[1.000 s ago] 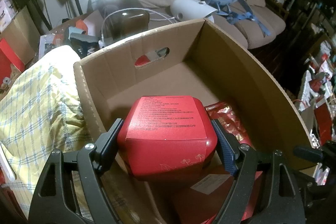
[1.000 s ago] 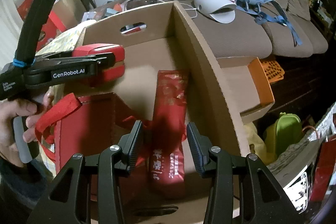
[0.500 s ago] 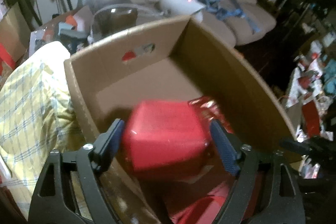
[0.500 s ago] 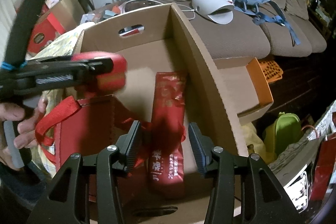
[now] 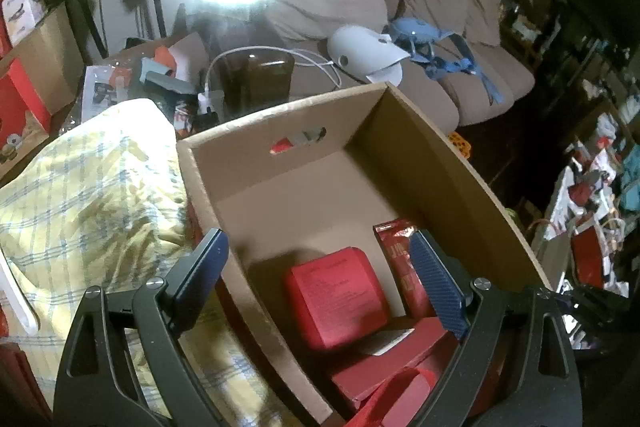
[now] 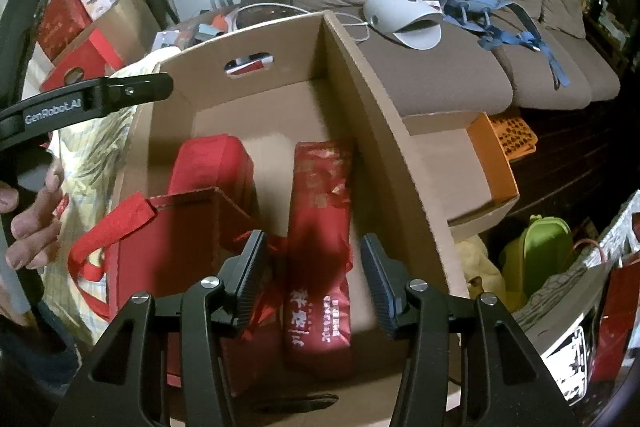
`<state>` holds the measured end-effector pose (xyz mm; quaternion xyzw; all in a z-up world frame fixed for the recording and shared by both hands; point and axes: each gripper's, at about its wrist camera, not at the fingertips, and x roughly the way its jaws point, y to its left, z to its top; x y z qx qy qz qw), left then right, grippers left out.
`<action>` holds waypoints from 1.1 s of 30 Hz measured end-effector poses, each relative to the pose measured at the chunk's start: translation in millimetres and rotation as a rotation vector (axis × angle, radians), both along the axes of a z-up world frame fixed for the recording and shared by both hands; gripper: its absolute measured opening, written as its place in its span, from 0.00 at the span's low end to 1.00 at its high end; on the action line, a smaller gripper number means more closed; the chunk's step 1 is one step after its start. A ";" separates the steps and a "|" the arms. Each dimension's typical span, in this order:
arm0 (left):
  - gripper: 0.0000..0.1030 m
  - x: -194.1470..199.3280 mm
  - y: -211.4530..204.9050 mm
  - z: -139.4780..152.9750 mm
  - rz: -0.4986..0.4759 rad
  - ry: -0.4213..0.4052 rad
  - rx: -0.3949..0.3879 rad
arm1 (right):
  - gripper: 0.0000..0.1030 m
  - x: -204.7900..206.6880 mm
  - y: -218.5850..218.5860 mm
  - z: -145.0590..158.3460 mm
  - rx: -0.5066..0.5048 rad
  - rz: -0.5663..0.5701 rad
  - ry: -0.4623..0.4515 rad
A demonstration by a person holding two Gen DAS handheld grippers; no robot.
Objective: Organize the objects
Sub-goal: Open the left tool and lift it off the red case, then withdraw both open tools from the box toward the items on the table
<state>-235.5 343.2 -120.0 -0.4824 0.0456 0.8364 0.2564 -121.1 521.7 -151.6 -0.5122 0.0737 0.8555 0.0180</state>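
Holding the left gripper (image 5: 316, 241) spread wide over the open brown cardboard box (image 5: 280, 123), jaws having just been opening, with nothing between the pads. Leaving the rounded red gift box with the printed label (image 5: 336, 301) on the box floor, below and just beyond the fingertips, near the left wall.

Holding the right gripper (image 6: 313, 241) half spread, jaws likewise having just been opening, pads standing clear on either side of the long red foil pouch (image 6: 320, 227) without pressing it. Reading the pouch as lying flat along the right wall, long axis running near to far, in line with the fingers and so across the closing direction. Judging the right gripper nearer to the pouch and the left nearer to the rounded box.

Noting limits:
- Losing the near part of the rounded box behind the red carton with the ribbon handle (image 6: 172, 247) in the right view.
- Losing part of the pouch behind a finger in the left view.
- Cutting off the near wall of the cardboard box in both views.
- Washing out the far background with lamp glare.
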 end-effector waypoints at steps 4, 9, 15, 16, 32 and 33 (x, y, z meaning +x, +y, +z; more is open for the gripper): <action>0.88 1.5 -4.1 8.0 0.007 0.023 0.000 | 0.48 -0.1 0.1 2.6 -0.002 -0.005 0.011; 0.88 2.2 -11.8 19.0 0.026 0.054 0.014 | 0.48 2.5 -1.1 8.9 -0.008 0.001 0.029; 0.88 3.0 -20.9 27.3 0.040 0.053 0.011 | 0.50 5.3 1.3 18.7 -0.014 -0.012 0.061; 0.88 3.8 -22.2 28.6 0.042 0.052 0.012 | 0.50 6.4 1.2 20.8 -0.015 -0.014 0.066; 0.88 47.0 -85.6 90.0 0.052 0.107 0.079 | 0.53 19.5 -28.2 58.5 0.059 0.035 0.152; 0.88 51.6 -91.2 96.3 0.047 0.109 0.090 | 0.53 22.0 -31.9 63.3 0.066 0.043 0.164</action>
